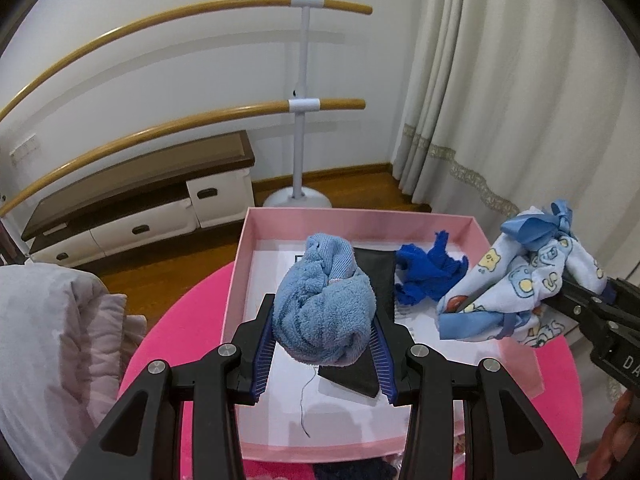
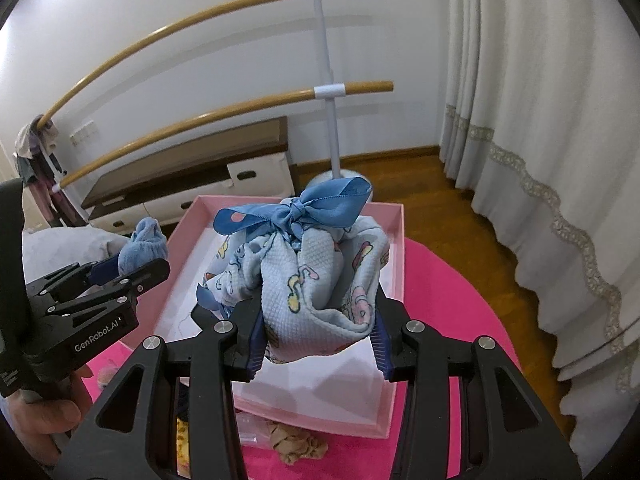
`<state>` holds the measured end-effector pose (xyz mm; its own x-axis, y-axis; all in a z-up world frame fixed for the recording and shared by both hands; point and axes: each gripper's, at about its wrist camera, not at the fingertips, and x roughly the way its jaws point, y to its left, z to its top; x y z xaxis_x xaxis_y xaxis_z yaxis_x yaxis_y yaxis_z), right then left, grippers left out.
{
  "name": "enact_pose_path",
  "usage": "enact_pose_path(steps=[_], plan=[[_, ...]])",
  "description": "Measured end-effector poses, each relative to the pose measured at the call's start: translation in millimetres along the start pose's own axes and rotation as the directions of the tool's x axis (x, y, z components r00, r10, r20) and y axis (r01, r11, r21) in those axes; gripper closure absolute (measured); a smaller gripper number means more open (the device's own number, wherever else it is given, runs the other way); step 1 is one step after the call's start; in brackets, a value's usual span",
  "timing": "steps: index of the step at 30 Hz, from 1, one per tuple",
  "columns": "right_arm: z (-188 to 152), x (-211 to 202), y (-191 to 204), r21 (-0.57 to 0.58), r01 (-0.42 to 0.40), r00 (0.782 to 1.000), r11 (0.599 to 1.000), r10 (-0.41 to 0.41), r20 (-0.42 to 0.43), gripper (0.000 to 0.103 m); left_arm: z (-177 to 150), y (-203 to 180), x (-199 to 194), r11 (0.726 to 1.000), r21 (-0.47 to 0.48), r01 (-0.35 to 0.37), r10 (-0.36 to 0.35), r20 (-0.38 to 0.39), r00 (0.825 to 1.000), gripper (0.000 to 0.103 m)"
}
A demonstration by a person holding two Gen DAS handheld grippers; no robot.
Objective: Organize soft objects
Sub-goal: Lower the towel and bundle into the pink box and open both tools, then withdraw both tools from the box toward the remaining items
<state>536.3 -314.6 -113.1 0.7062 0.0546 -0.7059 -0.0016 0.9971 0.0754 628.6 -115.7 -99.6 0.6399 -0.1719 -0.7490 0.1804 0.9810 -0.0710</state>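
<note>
Two grippers, left [image 1: 322,338] and right [image 2: 316,334], each clamp one cloth.

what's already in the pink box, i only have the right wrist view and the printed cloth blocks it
Observer: A dark blue rag lies crumpled near the far wall of the pink box.
Operator: anything else
Observer: A flat black cloth lies on the floor of the box.
Operator: is the left gripper over the box
Observer: Yes, the left gripper holds a light blue towel above that black cloth.
</note>
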Motion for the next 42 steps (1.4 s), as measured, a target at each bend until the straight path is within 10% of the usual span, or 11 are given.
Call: enact_pose_path(steps=[9, 15, 21, 42], plan=[[-2.7, 31.7, -3.3, 0.007, 0.017, 0.998, 1.000, -0.017, -0.061, 0.061, 13.7, -2.3, 42.2, 1.000, 0.007, -0.010, 0.011, -0.051, 0.999, 0.061], [-2.7, 42.9, -5.1, 0.016, 0.033, 0.996, 0.999, -0.032, -0.086, 0.050, 15.1, -6.3, 52.1, 0.998, 0.013, -0.059, 0.060, -0.047, 0.997, 0.031], [-1.3, 25.1, -6.2, 0.025, 0.061, 0.997, 0.998, -0.060, -0.042, 0.000, 5.8, -3.2, 29.9, 0.996, 0.007, -0.084, 0.084, 0.014, 0.996, 0.001], [-29.0, -129.4, 25.5, 0.023, 0.051, 0.971, 0.998, -0.054, 0.231, 0.000, -91.0, -8.3, -145.8, 0.995, -0.041, -0.095, 0.103, 0.268, 0.958, 0.000]])
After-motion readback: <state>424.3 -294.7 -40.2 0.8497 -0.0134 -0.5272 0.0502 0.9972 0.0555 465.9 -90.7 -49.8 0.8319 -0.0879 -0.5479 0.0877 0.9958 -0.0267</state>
